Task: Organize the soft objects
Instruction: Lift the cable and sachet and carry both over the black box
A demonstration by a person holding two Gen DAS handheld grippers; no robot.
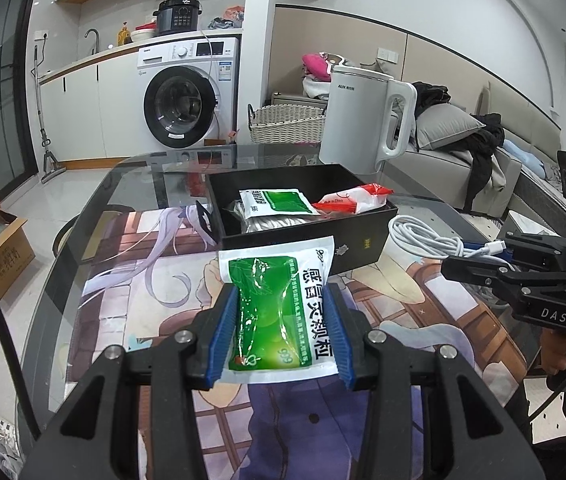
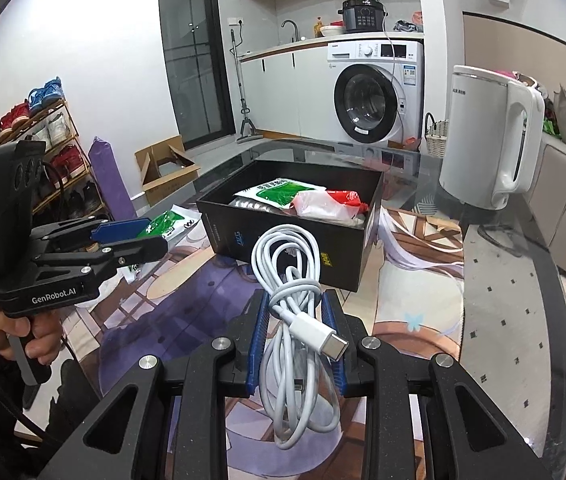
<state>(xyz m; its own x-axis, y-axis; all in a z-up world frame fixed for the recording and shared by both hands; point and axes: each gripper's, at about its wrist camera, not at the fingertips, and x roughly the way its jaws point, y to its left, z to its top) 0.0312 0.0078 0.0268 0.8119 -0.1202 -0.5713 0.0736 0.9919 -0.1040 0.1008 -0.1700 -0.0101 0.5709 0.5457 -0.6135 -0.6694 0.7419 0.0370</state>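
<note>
My left gripper (image 1: 281, 312) is shut on a green and white sachet (image 1: 279, 308) and holds it above the mat, just in front of the black box (image 1: 363, 240). The box holds another green sachet (image 1: 279, 202), a red and white packet (image 1: 353, 200) and a silvery bag. My right gripper (image 2: 295, 328) is shut on a coiled white cable (image 2: 291, 280) and holds it in front of the box (image 2: 283, 248). In the right wrist view the left gripper (image 2: 151, 240) with its sachet (image 2: 163, 226) is left of the box.
A white electric kettle (image 1: 363, 120) stands on the glass table behind the box, at the right in the right wrist view (image 2: 487, 140). A printed mat (image 1: 163, 280) covers the table. A sofa lies to the right, a washing machine (image 1: 187, 96) beyond.
</note>
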